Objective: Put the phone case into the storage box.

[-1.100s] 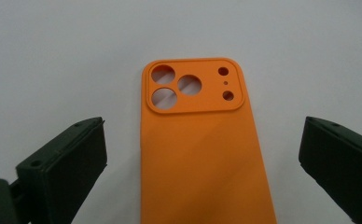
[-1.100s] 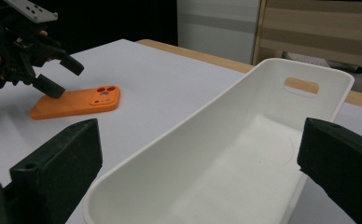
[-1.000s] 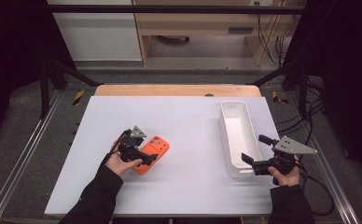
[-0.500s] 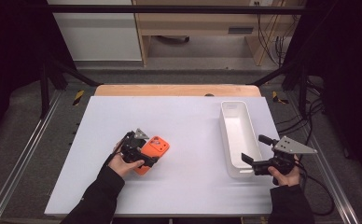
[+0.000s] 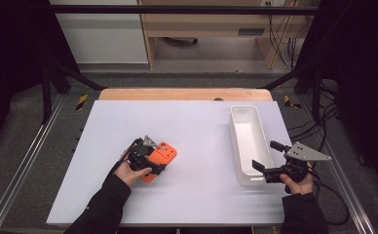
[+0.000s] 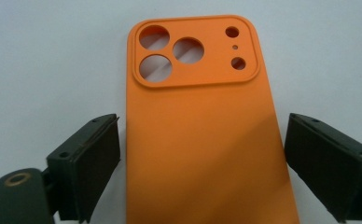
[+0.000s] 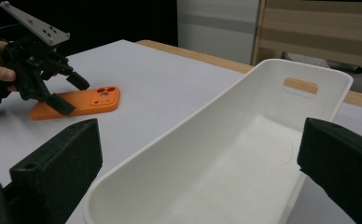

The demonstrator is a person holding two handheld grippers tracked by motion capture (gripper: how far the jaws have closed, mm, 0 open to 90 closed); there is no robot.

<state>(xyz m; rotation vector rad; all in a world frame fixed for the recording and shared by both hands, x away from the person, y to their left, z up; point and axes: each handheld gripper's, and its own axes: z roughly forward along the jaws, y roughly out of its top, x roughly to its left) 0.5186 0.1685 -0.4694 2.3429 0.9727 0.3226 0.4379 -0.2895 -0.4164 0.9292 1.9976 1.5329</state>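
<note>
The orange phone case [image 6: 202, 126] lies flat on the white counter [image 5: 201, 126], camera cut-outs facing up, at the left part of it. The left hand-held gripper [image 6: 202, 163] is released: its two jaws stand on both sides of the case with a small gap at each side, and they have just been closing a little. The right hand-held gripper [image 7: 198, 172] is also released, with its jaws wide around the near end of the white tray [image 7: 263, 93], not pressing it.
</note>
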